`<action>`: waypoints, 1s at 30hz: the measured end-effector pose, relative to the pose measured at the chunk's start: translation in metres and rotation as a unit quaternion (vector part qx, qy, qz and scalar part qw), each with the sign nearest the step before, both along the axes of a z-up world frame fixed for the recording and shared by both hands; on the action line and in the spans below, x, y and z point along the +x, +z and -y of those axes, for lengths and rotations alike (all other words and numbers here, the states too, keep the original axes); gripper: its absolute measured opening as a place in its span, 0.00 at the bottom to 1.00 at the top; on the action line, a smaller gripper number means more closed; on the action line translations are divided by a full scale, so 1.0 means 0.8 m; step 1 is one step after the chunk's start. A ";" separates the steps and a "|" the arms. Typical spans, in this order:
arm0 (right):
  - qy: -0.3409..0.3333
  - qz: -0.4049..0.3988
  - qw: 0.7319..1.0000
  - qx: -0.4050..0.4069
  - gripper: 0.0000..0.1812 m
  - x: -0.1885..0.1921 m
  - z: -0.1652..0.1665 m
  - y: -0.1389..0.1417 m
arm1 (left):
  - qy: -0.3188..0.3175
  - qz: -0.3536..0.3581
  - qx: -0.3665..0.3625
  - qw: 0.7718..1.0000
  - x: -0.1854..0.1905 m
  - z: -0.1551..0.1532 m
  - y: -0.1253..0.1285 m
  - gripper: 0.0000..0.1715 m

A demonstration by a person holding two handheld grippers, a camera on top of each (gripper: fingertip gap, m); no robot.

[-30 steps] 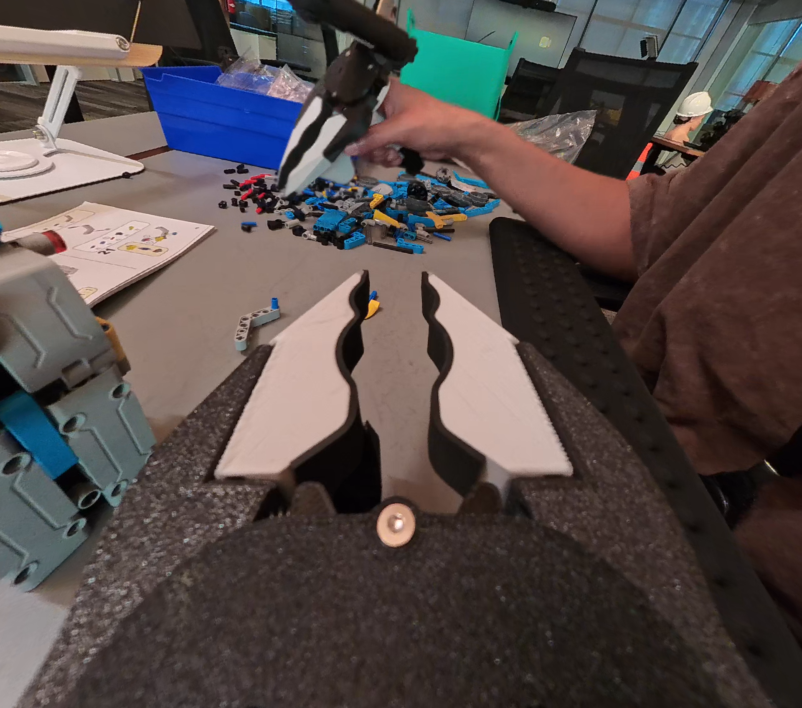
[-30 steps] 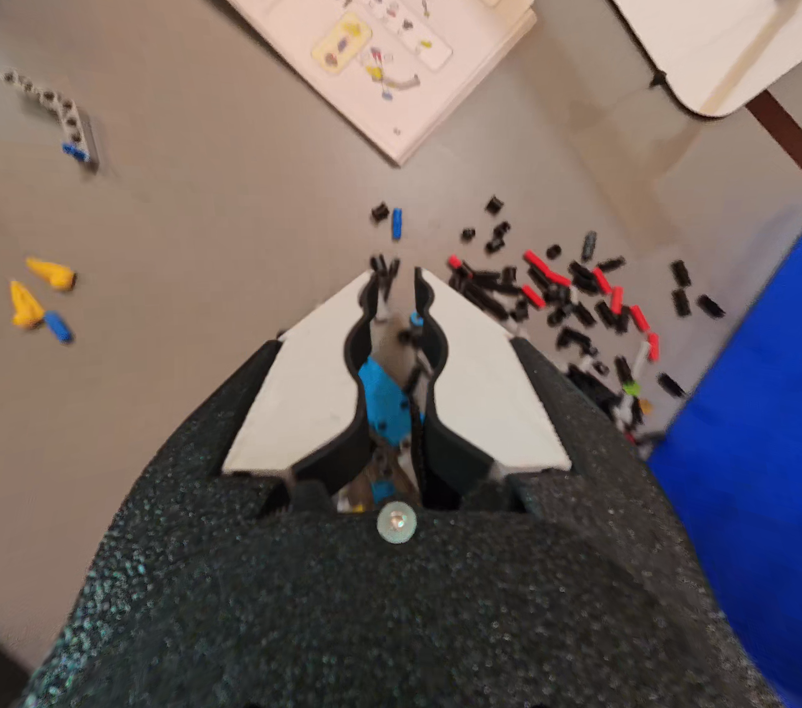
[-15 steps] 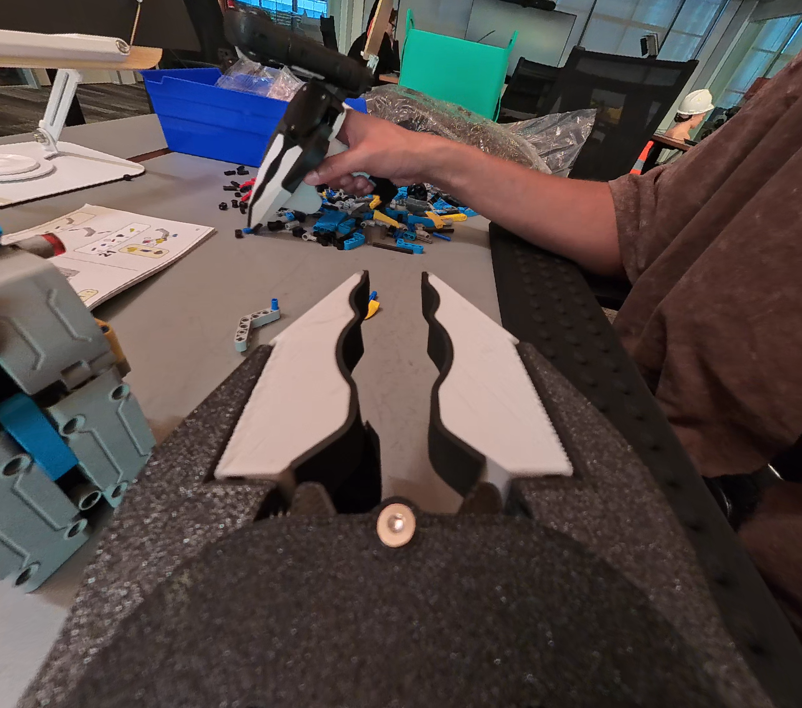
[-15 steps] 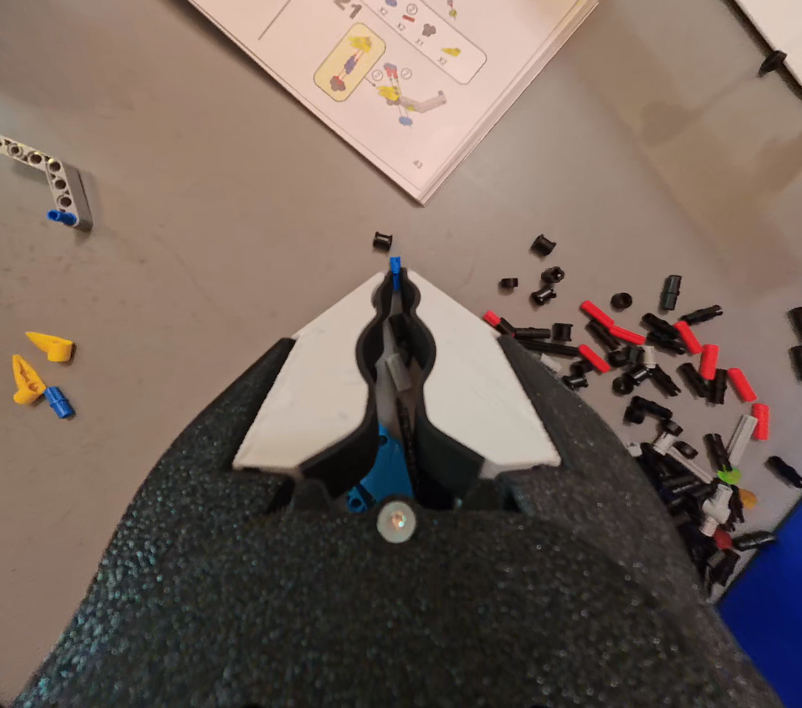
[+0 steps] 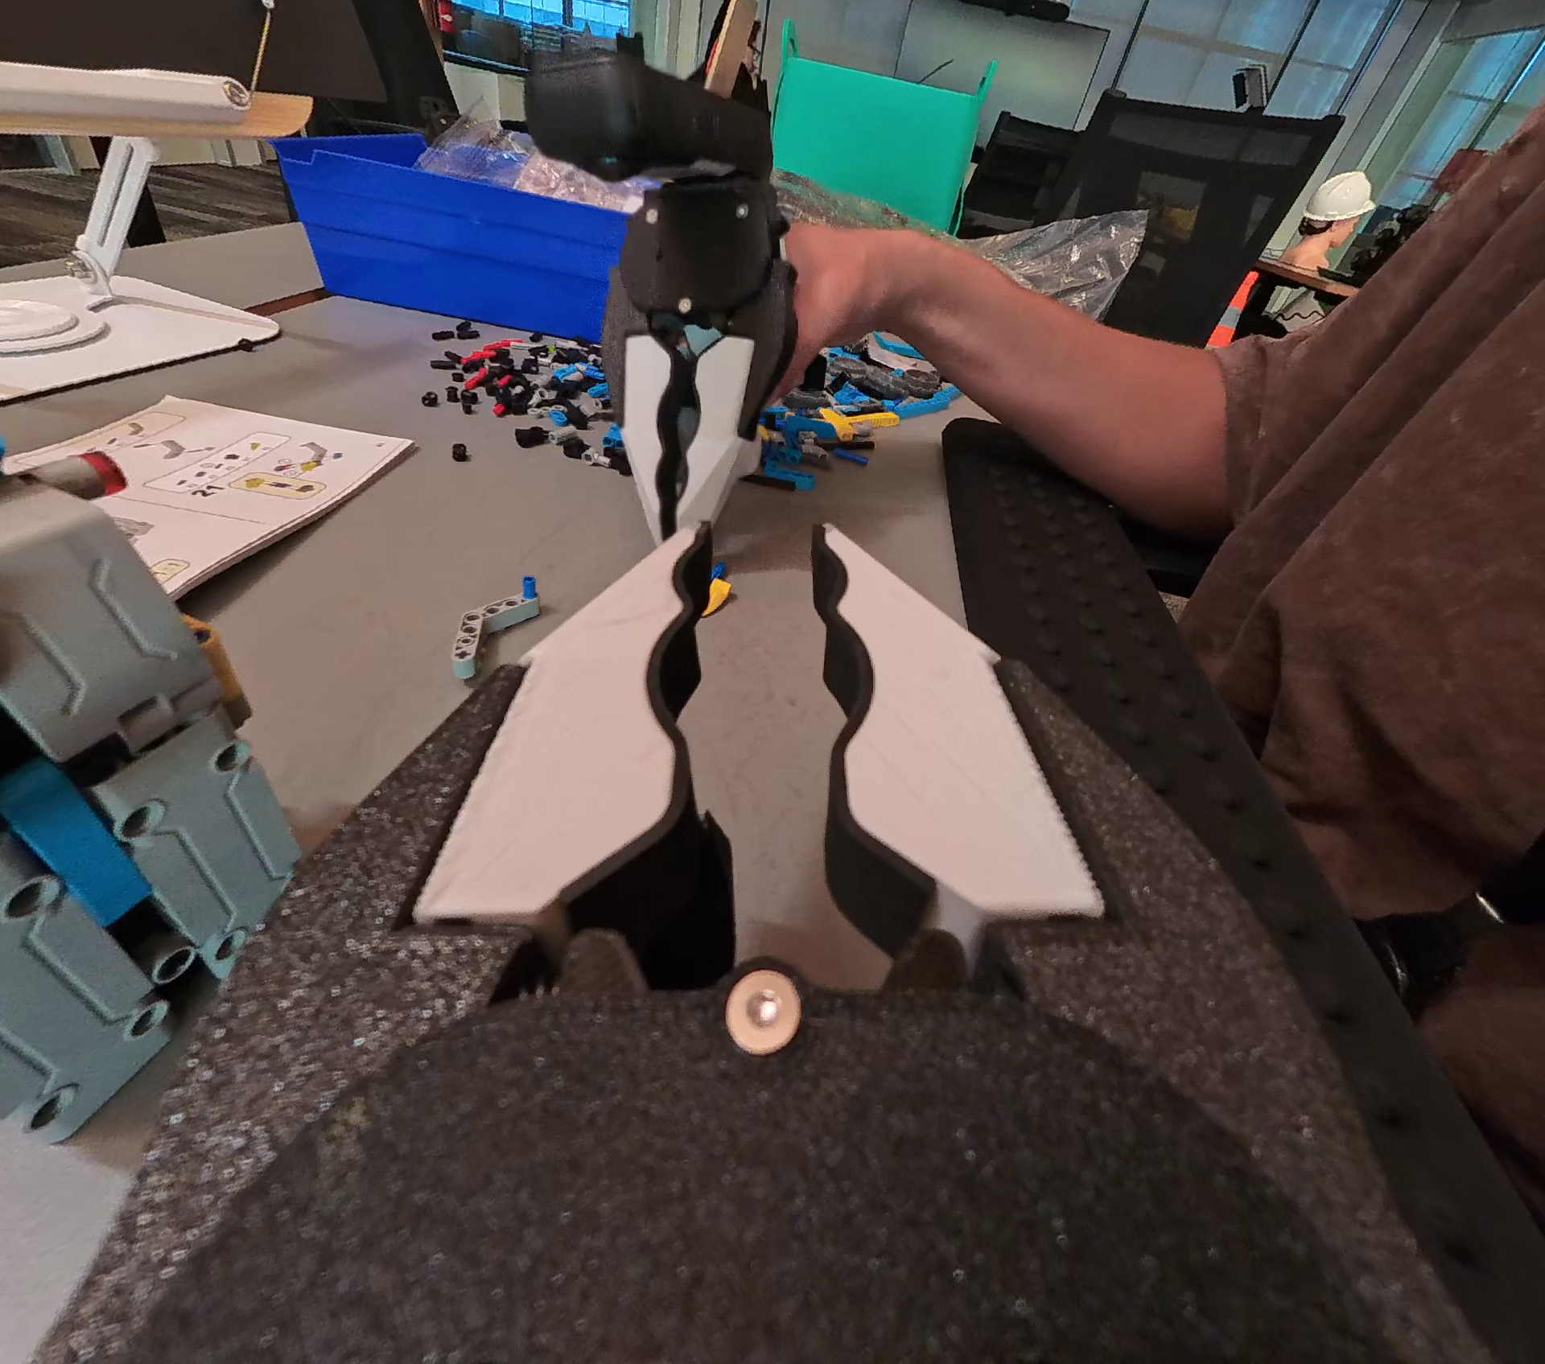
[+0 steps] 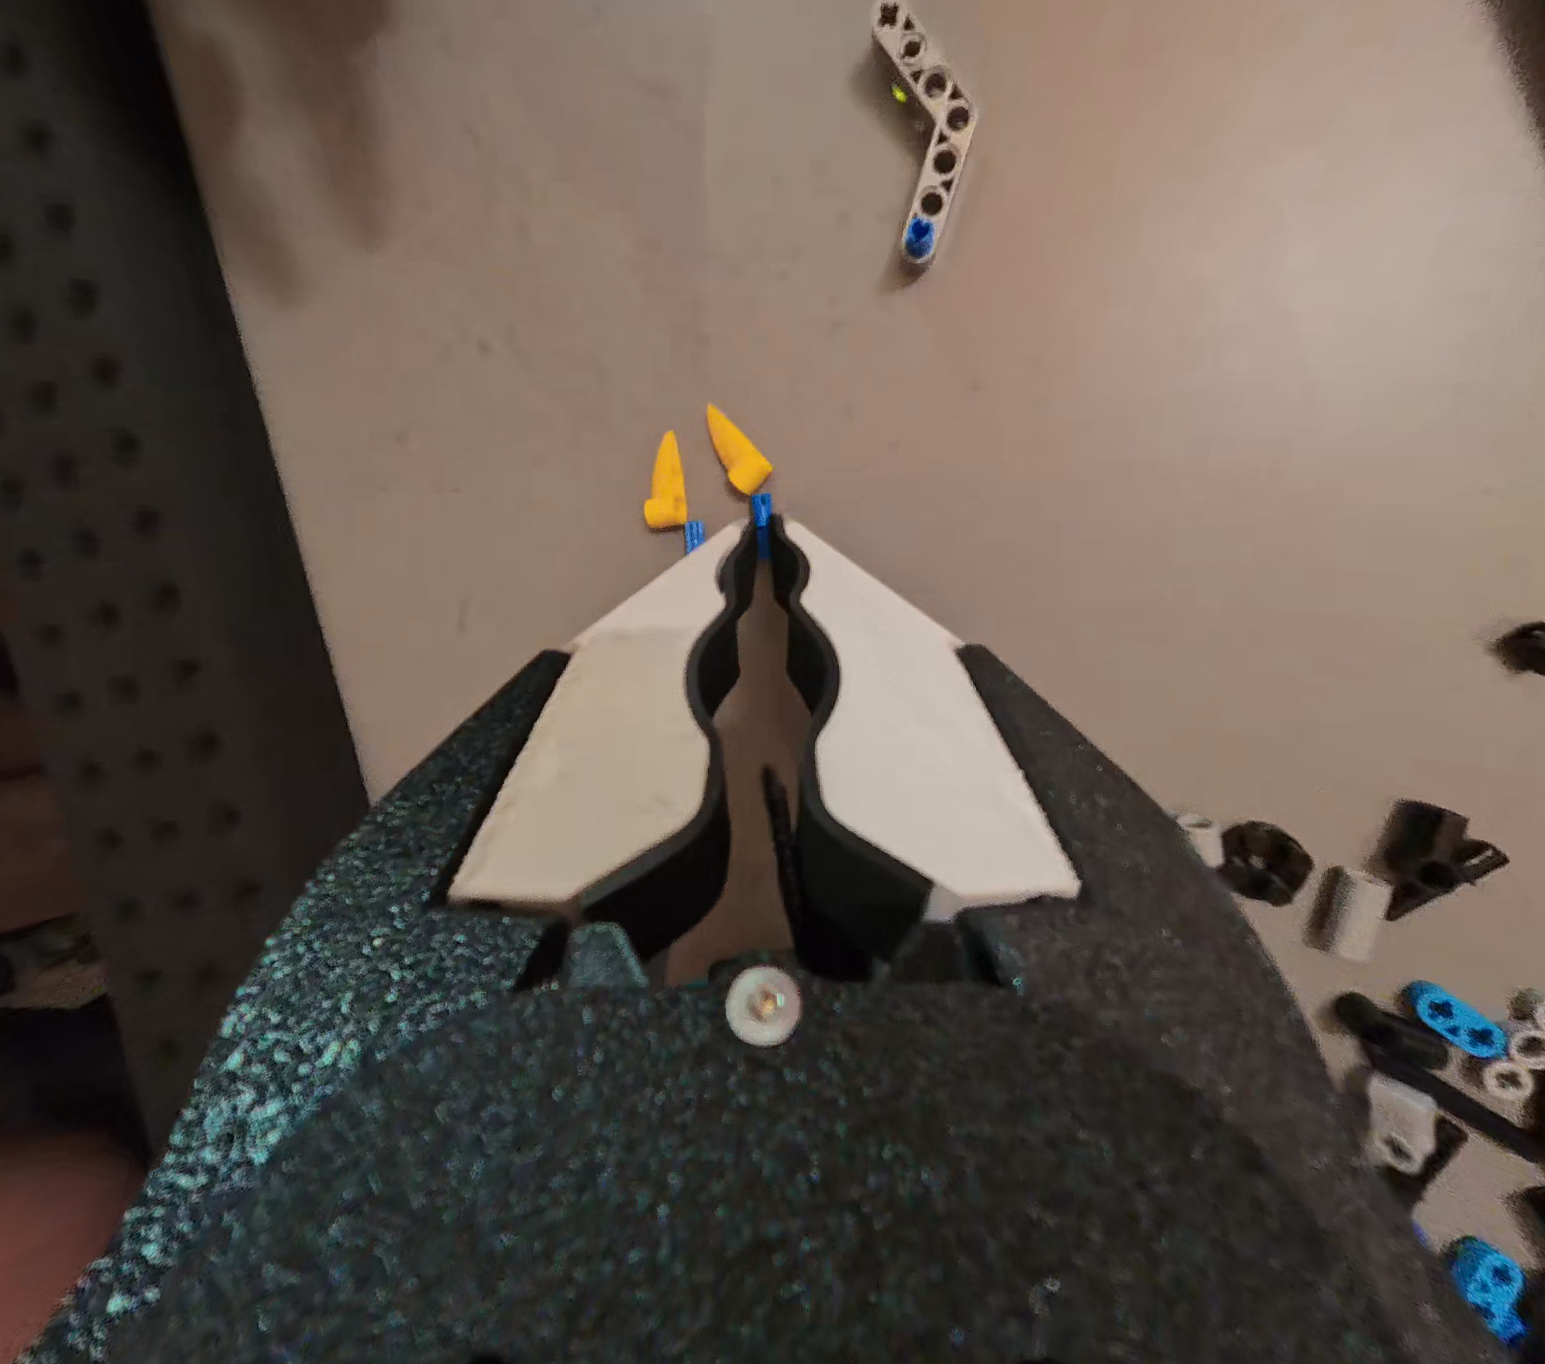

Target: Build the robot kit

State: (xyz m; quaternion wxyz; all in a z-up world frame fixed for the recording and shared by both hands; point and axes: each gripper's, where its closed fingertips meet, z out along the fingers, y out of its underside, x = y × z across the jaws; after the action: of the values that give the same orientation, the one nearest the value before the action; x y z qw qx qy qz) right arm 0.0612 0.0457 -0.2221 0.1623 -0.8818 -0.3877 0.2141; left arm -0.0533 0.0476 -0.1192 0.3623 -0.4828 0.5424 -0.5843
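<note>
My right gripper (image 6: pixel 757 530) is shut on a small blue pin (image 6: pixel 761 517) that sticks out past its fingertips. The pin's free end is at the base of a yellow claw piece (image 6: pixel 736 456); I cannot tell if they touch. A second yellow claw (image 6: pixel 667 484) with a blue pin (image 6: pixel 694 536) lies just to its left. In the left wrist view the right gripper (image 5: pixel 669 528) points down at the table just ahead of my left gripper (image 5: pixel 761 534), which is open, empty and low over the grey table (image 5: pixel 401 571). A yellow claw (image 5: pixel 715 596) shows between its fingers.
A grey bent beam (image 6: pixel 932 128) with a blue pin lies farther out, also in the left wrist view (image 5: pixel 493 621). An instruction booklet (image 5: pixel 234 479), loose parts (image 5: pixel 543 396), a blue bin (image 5: pixel 451 237), a grey-blue model (image 5: pixel 100 780) and a black mat (image 5: pixel 1087 655) surround the spot. About 15 cm separates my left fingertips from my right.
My right gripper shut on the blue pin by the pile of black and red pins. It then carried it across the table to the yellow claws. My left gripper stayed still.
</note>
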 end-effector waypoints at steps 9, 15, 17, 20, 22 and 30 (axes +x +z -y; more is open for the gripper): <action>-0.081 0.004 0.996 0.042 0.07 0.063 -0.013 0.033 | 0.000 0.000 0.000 1.000 0.000 0.000 0.000 0.14; -0.286 0.049 0.949 0.120 0.08 0.196 -0.050 0.041 | -0.001 -0.002 -0.001 1.000 0.001 0.000 -0.001 0.14; -0.290 0.064 0.946 0.131 0.08 0.202 -0.058 0.030 | -0.001 -0.002 -0.004 1.000 0.001 0.000 -0.001 0.14; -0.285 0.082 0.948 0.115 0.08 0.203 -0.059 0.012 | -0.001 -0.001 0.001 1.000 0.000 0.001 -0.001 0.14; -0.287 0.094 0.946 0.115 0.08 0.207 -0.060 0.004 | -0.001 -0.001 0.005 1.000 0.000 0.002 -0.001 0.14; -0.293 0.104 0.942 0.127 0.08 0.210 -0.066 0.002 | -0.001 -0.001 0.001 1.000 0.000 0.001 0.000 0.14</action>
State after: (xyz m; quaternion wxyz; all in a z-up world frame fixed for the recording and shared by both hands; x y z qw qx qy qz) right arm 0.2292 0.0989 -0.2207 0.2878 -0.9456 -0.1510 0.0135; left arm -0.0532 0.0470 -0.1196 0.3615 -0.4823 0.5440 -0.5837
